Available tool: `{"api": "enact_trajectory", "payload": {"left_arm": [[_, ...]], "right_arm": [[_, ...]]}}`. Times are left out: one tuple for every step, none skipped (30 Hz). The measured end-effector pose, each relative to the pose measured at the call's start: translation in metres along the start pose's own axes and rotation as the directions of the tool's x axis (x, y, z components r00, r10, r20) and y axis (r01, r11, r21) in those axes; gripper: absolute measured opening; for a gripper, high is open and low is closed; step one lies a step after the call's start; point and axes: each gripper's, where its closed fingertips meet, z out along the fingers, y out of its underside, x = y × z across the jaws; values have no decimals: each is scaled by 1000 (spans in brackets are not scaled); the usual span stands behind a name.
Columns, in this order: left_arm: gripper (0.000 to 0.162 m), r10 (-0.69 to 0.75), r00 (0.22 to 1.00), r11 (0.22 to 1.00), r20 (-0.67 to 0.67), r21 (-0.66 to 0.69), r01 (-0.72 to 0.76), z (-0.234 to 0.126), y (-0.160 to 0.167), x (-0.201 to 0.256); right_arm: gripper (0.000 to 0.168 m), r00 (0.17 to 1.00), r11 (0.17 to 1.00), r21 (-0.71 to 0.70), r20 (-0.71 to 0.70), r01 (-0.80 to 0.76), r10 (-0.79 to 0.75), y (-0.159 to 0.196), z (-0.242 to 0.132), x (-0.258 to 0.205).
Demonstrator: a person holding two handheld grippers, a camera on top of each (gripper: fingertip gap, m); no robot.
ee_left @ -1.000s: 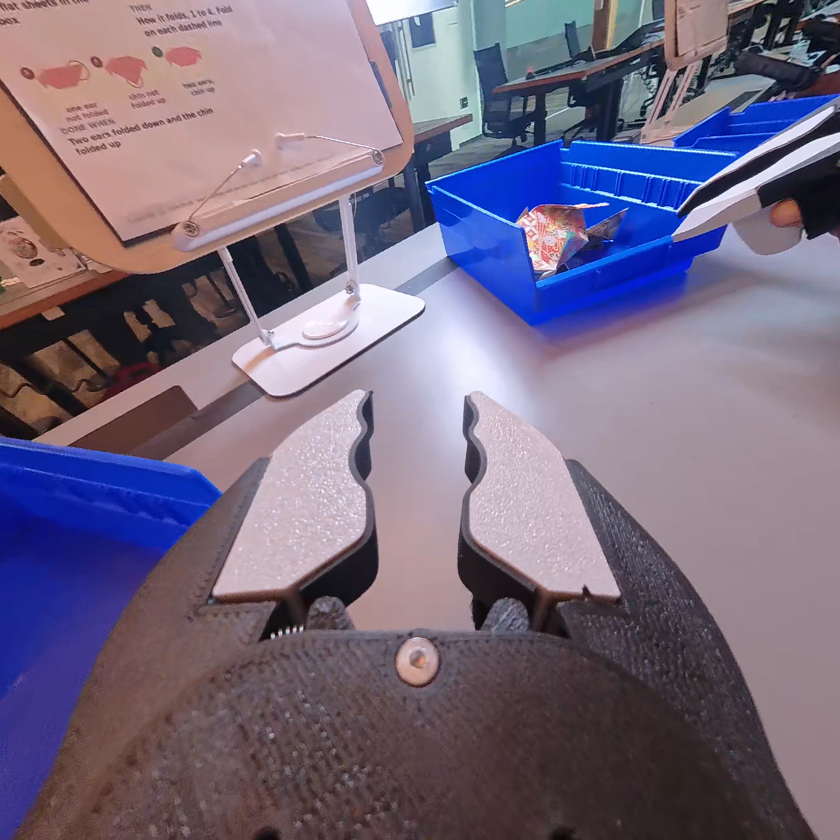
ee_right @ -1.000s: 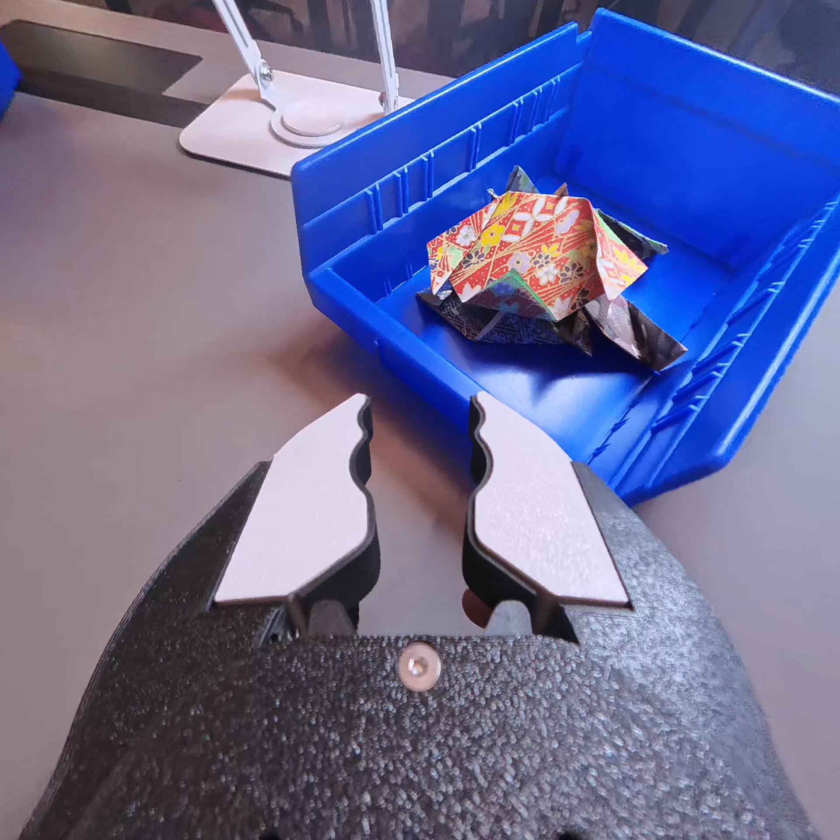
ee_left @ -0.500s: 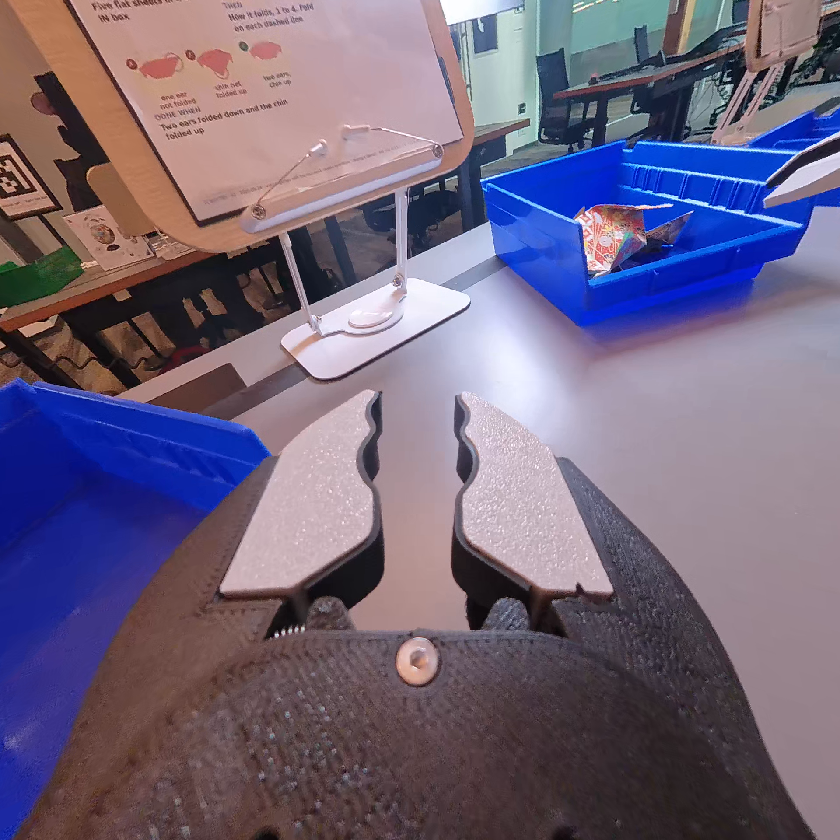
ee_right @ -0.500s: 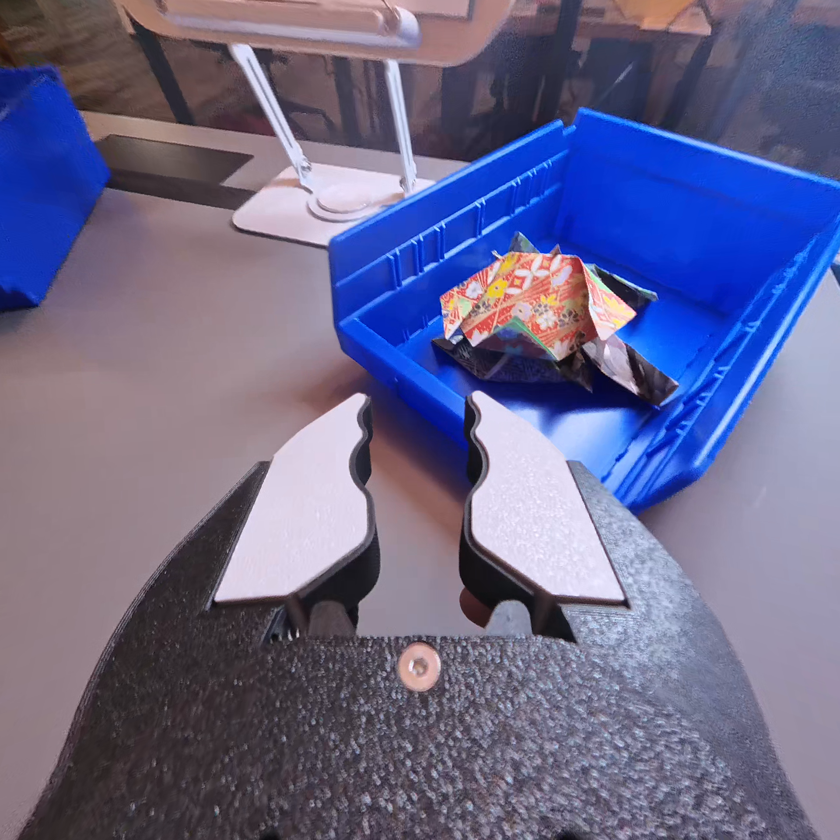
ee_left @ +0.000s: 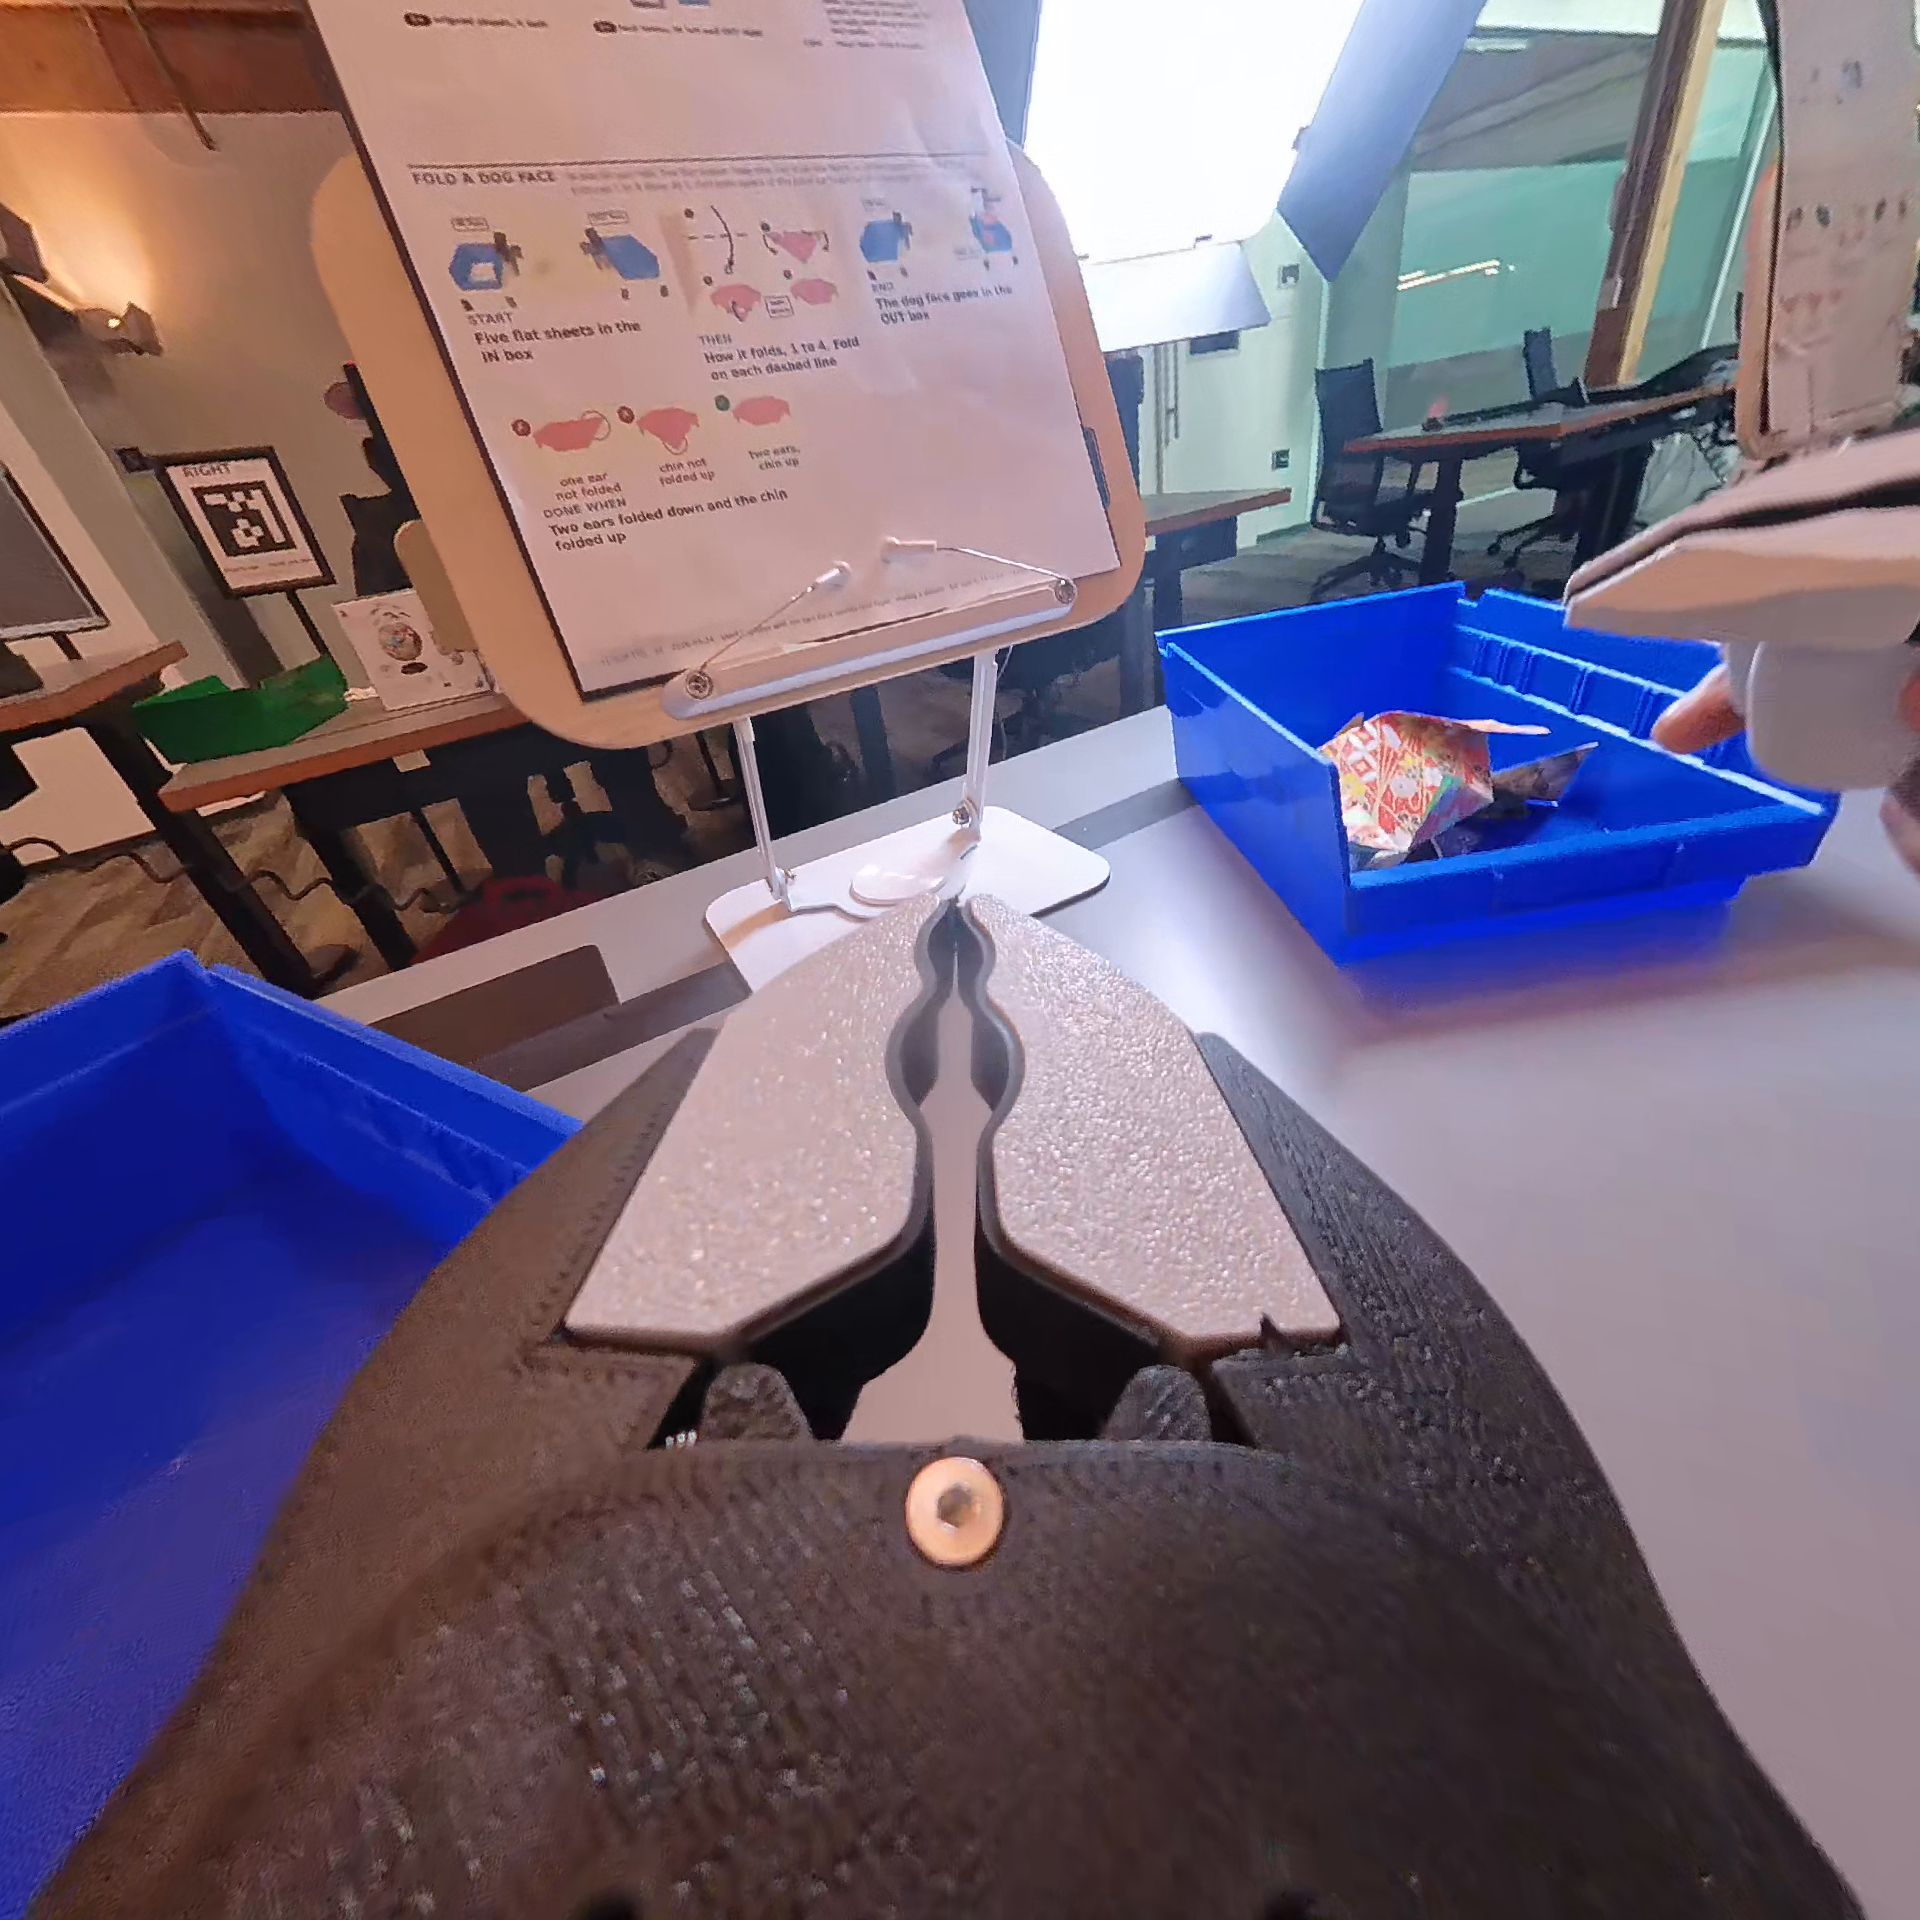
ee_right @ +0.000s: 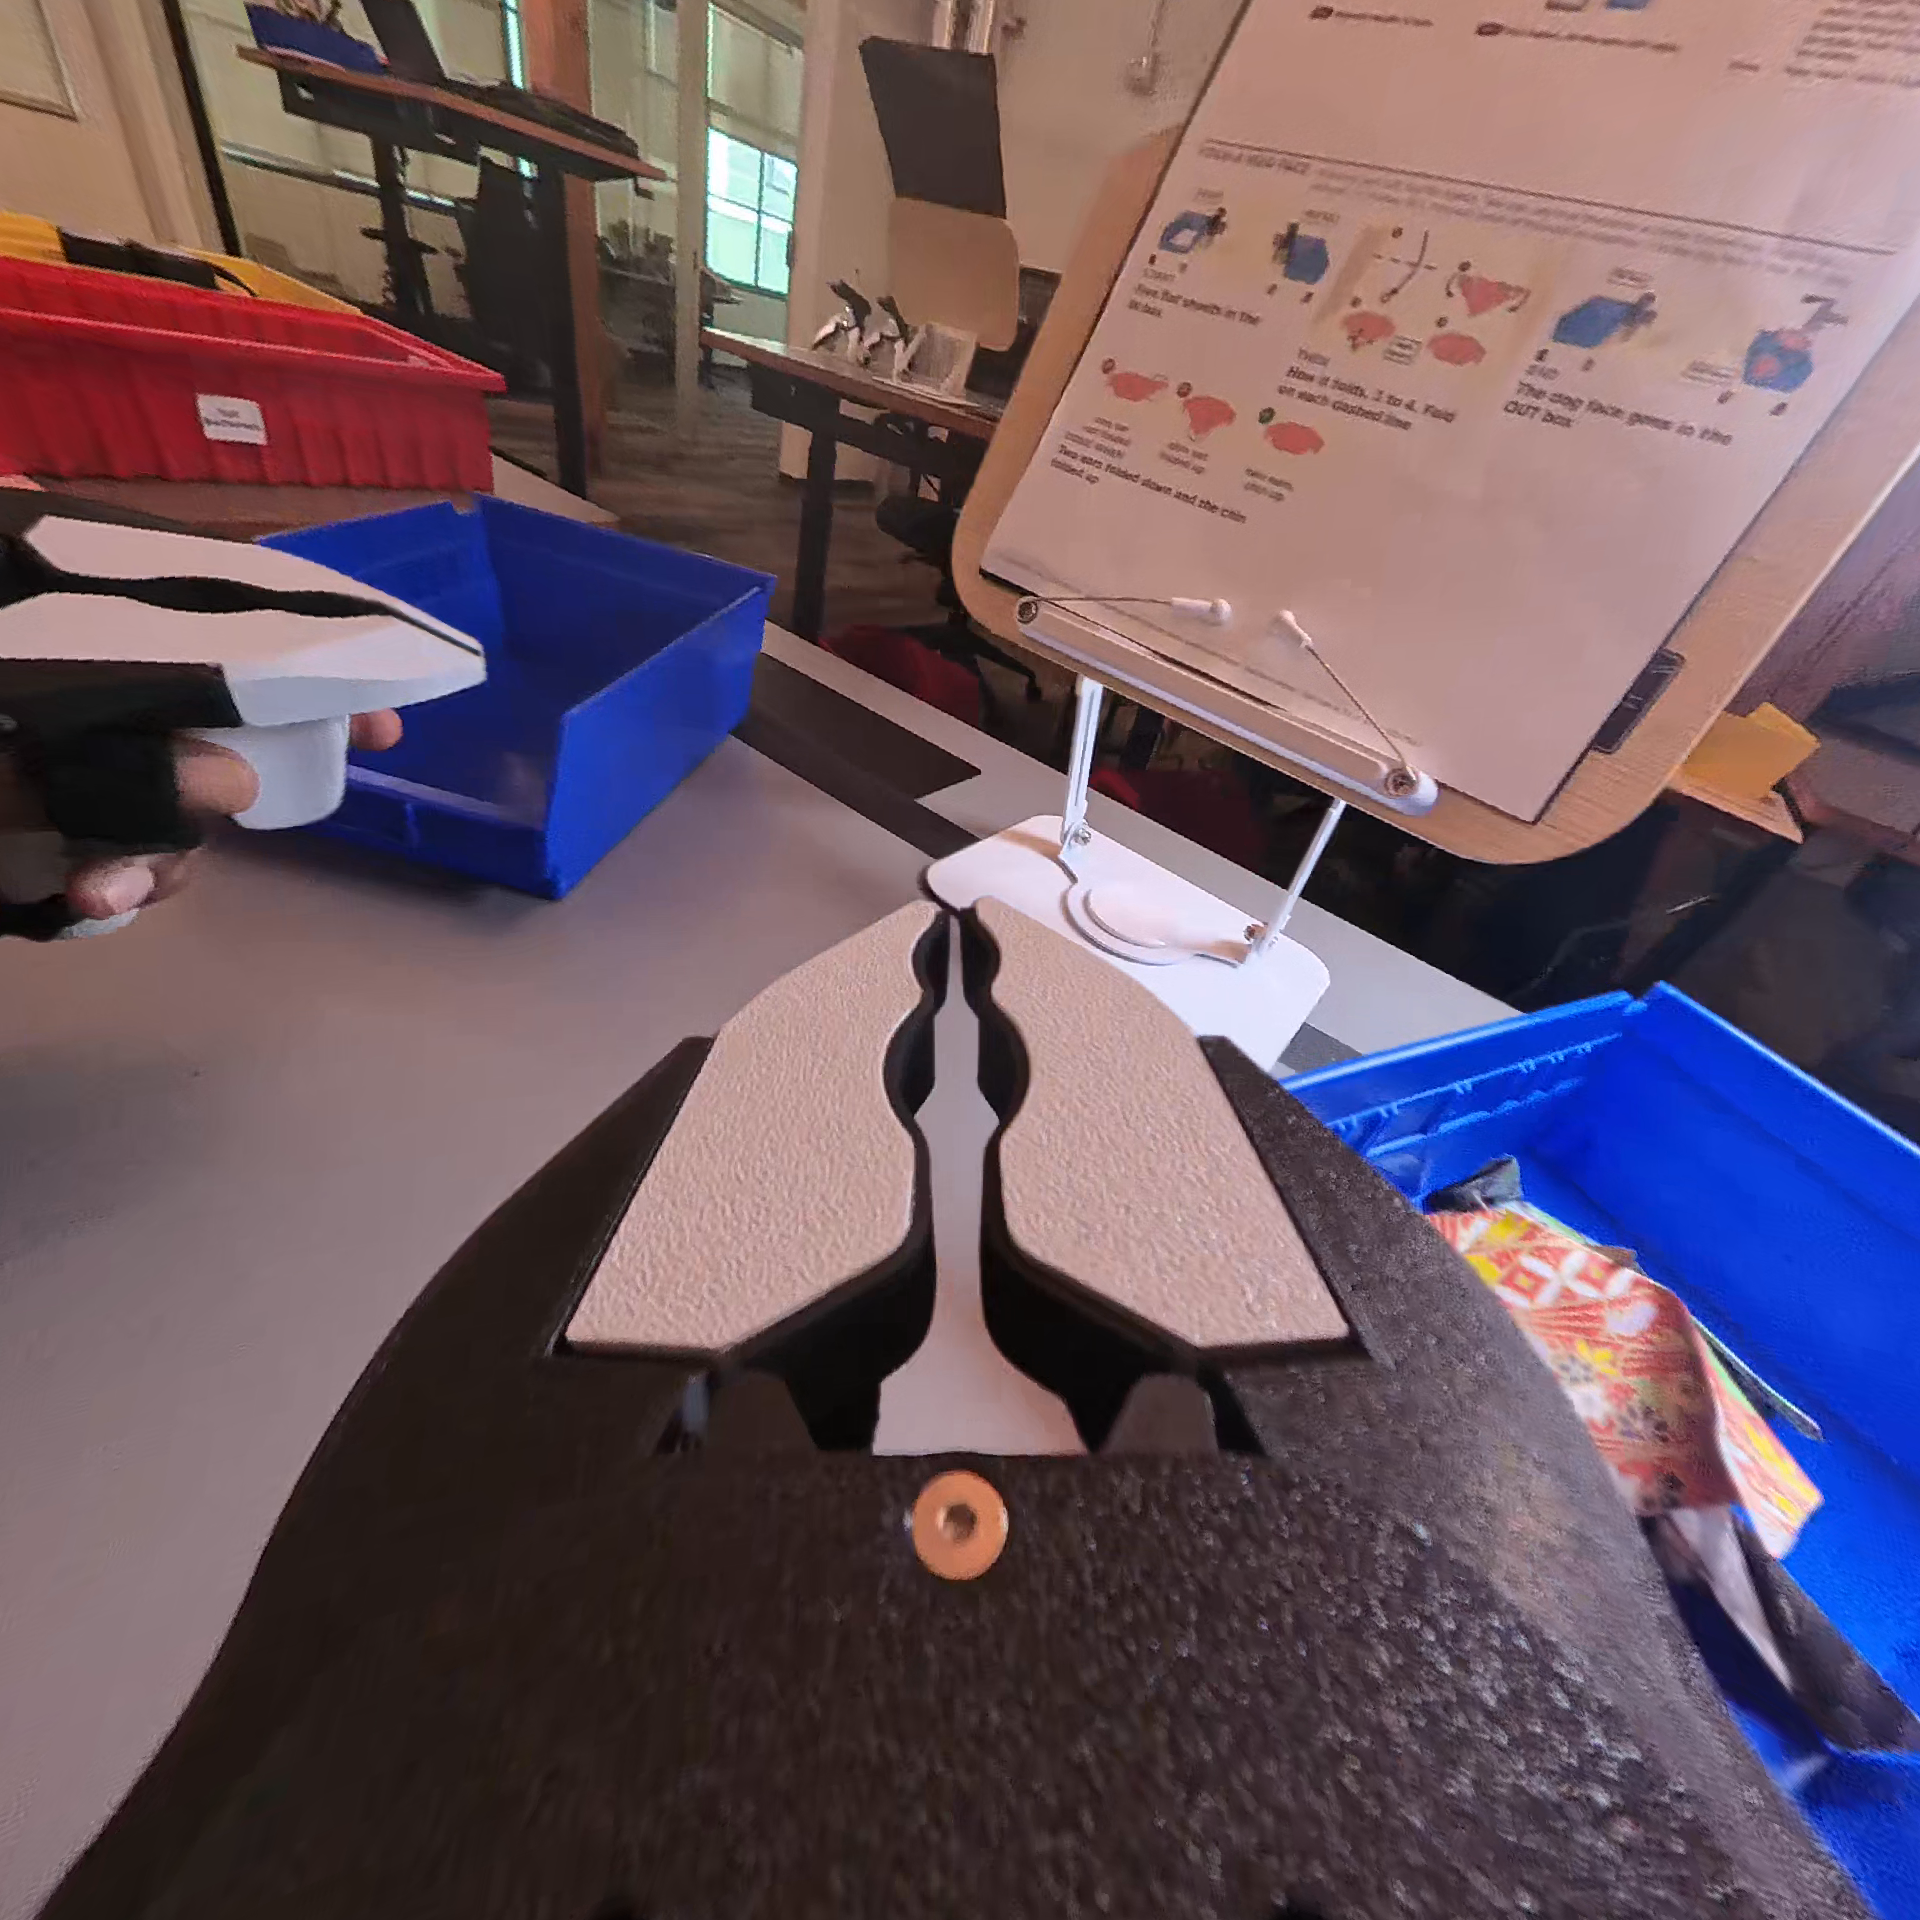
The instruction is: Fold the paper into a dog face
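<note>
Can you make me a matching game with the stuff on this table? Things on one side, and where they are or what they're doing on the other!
Things:
1. folded patterned paper
2. left gripper
3. instruction sheet
4. left blue bin

Places or states:
A. propped up on a stand
B. lying in the right blue bin
C. shut, holding nothing
D. nothing visible inside

Pairs: 1-B, 2-C, 3-A, 4-D
</note>
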Motion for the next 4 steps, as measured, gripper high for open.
{"api": "enact_trajectory", "payload": {"left_arm": [[0, -9, 1000, 1000, 12, 8, 9, 2, -2, 1], [0, -16, 1000, 1000, 23, 16, 16, 4, -4, 1], [0, -19, 999, 1000, 38, 20, 19, 6, -5, 1], [0, -17, 998, 1000, 56, 25, 16, 8, -5, -1]], "right_arm": [[0, 1000, 1000, 2, -12, -3, 3, 1, 5, -4], [0, 1000, 1000, 1, -25, -15, 15, 5, 9, -6], [0, 999, 999, -7, -35, -35, 35, 10, 13, -8], [0, 998, 998, -14, -41, -57, 57, 16, 16, -9]]}}
